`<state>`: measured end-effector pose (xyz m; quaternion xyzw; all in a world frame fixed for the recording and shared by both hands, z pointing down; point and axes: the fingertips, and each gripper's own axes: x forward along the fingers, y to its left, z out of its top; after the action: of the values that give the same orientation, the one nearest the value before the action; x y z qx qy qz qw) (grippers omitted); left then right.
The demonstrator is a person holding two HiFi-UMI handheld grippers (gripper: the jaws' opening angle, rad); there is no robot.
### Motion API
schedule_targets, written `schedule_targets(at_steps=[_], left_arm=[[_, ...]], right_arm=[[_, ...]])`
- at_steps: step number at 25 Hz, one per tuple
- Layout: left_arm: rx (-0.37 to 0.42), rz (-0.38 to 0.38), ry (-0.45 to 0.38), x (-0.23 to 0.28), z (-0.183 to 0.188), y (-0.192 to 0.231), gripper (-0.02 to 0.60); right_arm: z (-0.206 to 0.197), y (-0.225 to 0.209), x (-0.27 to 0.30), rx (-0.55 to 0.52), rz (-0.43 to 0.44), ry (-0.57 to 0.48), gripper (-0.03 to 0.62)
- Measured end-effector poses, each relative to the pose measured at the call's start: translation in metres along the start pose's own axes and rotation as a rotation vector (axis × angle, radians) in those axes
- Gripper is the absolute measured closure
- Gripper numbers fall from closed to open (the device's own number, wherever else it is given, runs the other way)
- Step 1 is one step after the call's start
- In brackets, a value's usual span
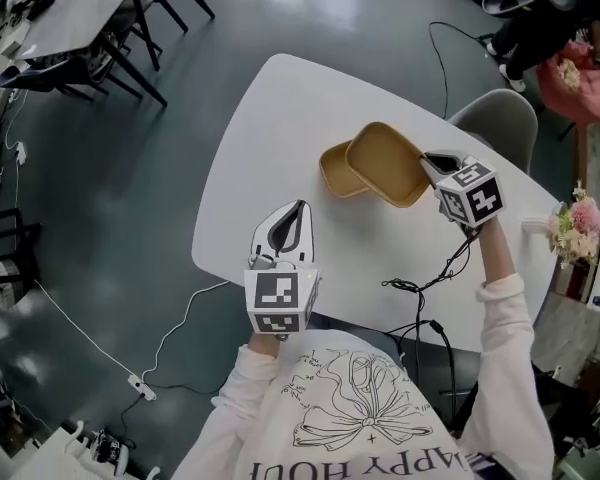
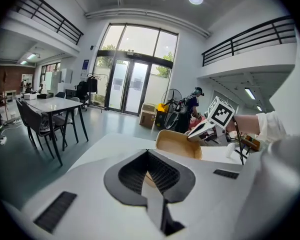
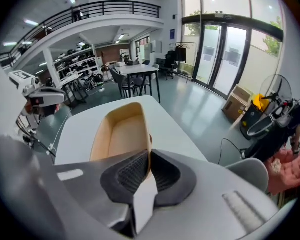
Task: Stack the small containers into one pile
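Two shallow tan containers, rounded-rectangular, empty, open sides up. Lower container (image 1: 336,175) flat on the white worktop (image 1: 280,148), near its middle. Upper container (image 1: 385,163) tilted, overlapping the lower one's right part, thin rim clamped at its right edge in the right gripper (image 1: 432,161). Contact between the two unclear.

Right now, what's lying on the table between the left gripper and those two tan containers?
Nothing. The head view shows only bare white table between the left gripper and the tan containers; the black cable lies off to the right.
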<state>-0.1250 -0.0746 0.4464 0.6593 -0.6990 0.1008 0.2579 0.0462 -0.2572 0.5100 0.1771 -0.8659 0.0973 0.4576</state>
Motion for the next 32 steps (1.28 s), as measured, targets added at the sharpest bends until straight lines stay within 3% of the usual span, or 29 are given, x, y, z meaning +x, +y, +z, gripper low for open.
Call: schedule_targets(at_steps=[7,12,16,21,32], left_arm=[[-0.007,0.01,0.027,0.006,-0.007,0.013,0.575],[-0.008,0.007,0.042,0.012,-0.01,0.013,0.575],[-0.011,0.007,0.056,0.017,-0.012,0.013,0.575],[-0.02,0.001,0.072,0.023,-0.016,0.012,0.575],[-0.036,-0.009,0.097,0.039,-0.022,0.009,0.575]], right_arm=[[0.021,0.01,0.036,-0.254,0.094,0.063,0.566],[0.028,0.019,0.058,-0.395,0.224,0.089,0.566],[0.028,0.025,0.073,-0.468,0.342,0.118,0.566],[0.036,0.03,0.088,-0.543,0.423,0.141,0.566],[0.036,0.037,0.113,-0.672,0.515,0.18,0.562]])
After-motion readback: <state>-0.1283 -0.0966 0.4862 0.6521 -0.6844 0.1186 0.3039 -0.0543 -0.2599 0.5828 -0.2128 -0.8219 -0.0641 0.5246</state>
